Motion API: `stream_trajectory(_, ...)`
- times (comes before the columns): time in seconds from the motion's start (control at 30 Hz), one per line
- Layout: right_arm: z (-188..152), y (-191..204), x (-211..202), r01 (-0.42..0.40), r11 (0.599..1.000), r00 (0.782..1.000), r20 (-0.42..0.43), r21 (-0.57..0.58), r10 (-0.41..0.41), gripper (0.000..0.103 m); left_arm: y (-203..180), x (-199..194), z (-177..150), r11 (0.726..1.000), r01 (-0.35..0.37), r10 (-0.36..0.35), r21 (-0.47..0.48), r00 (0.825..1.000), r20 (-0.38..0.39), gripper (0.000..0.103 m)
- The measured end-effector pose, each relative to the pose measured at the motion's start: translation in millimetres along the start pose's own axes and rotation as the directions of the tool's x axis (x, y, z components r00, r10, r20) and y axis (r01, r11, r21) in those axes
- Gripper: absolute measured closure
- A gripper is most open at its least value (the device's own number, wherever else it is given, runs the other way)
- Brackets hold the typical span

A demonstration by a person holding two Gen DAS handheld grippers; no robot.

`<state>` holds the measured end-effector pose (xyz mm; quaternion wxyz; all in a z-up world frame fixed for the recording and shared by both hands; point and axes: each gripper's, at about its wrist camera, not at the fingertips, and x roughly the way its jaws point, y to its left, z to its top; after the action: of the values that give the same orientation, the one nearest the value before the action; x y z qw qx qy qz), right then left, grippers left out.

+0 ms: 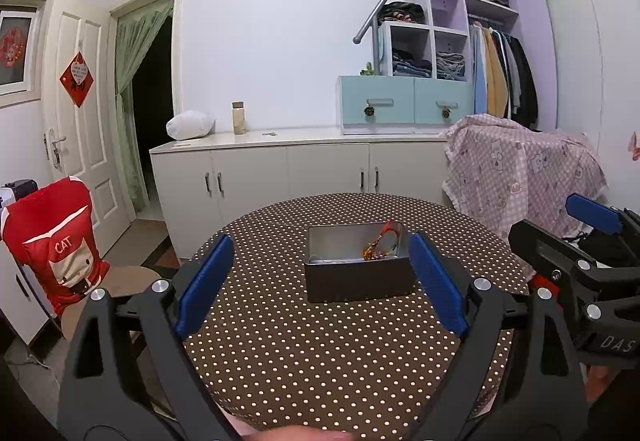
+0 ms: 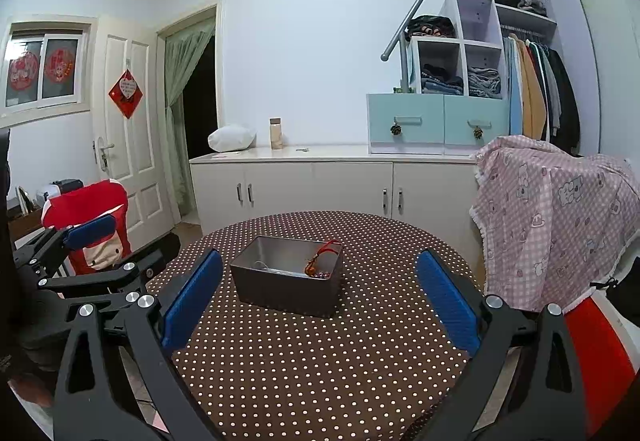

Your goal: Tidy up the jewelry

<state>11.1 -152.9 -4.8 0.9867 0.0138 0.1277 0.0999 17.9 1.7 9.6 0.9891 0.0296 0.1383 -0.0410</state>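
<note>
- On the round dotted table (image 1: pixel 320 353), near its middle, stands the open metal tin (image 1: pixel 358 281), and the jewelry lies inside it: a red corded bracelet (image 1: pixel 384 241) with beads, bunched against the tin's right end wall as the left wrist view shows it, with a thin pale chain (image 1: pixel 332 260), hard to make out, on the floor of the tin beside it.
- From the left view the tin's long axis runs across the picture, side to side; from the right view the tin (image 2: pixel 288 281) sits skewed, one corner turned toward the camera.
- Ahead of the left gripper (image 1: pixel 320 281) the tin lies almost centred between the blue pads, so this hand looks the better lined up with it.
- Ahead and left of centre is where it lies for the right gripper (image 2: pixel 320 297), nearer that gripper's left pad.
- Both grippers stand spread wide with nothing between the pads, apart from the tin and above the cloth.
- No loose jewelry shows on the cloth, so the sorting looks close to done.
</note>
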Motion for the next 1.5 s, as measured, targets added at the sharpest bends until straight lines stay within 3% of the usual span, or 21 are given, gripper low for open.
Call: stream_trajectory(1.5, -2.9, -7.1, -2.1, -0.002, 1.0, 1.0, -0.01, 0.023, 0.002, 0.008, -0.4, -4.4, -0.4, 1.0, 0.0, 0.0, -0.003, 1.0, -0.03, 0.013)
